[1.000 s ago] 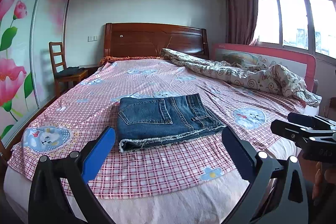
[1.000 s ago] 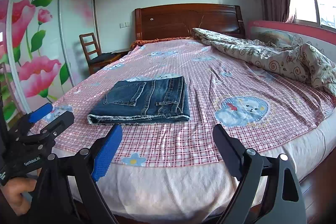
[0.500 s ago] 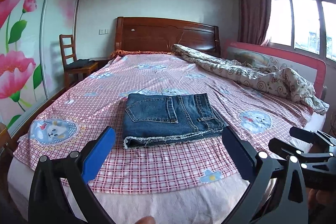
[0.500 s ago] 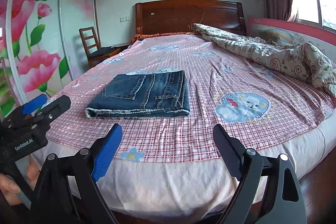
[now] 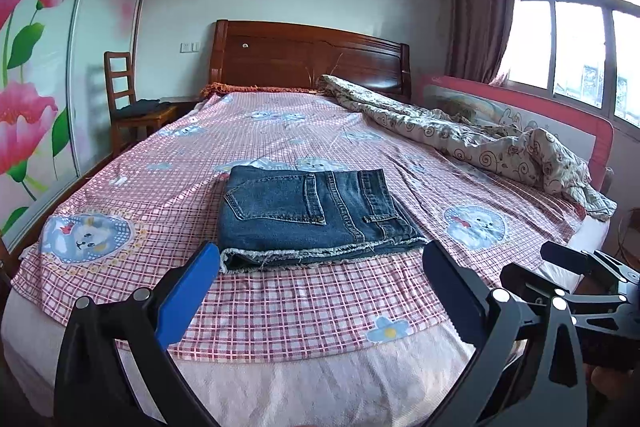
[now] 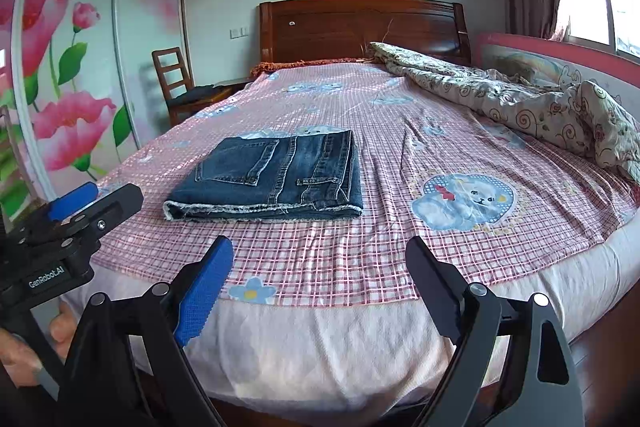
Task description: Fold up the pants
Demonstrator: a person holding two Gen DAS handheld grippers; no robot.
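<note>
Pants (image 5: 308,215), a pair of blue jeans, are lying folded into a compact rectangle on the bed (image 5: 280,311), on the pink checked sheet toward the foot edge and a little toward the left side edge, with a strip of bare sheet showing between them and the foot edge. The left gripper (image 5: 320,263) is hovering off the foot of the bed with its fingers (image 5: 188,291) spread wide and holding nothing; in its view the bundle is sitting beyond and between the two fingertips, apart from both. The right gripper (image 6: 320,255) is hovering beside it, its fingers (image 6: 204,287) likewise spread apart and empty, and in its view the bundle is lying ahead and off to the left, nearer the blue-padded finger, again touching nothing. The long axis of the folded bundle is running across the bed, roughly parallel to the foot edge. The frayed, layered edge is facing the foot edge and the grippers, the back pocket is facing up on the left half, and the belt-loop and seam side is pointing toward the right side edge. A crumpled quilt (image 5: 480,143) is lying along the right side edge, well apart from the jeans.
</note>
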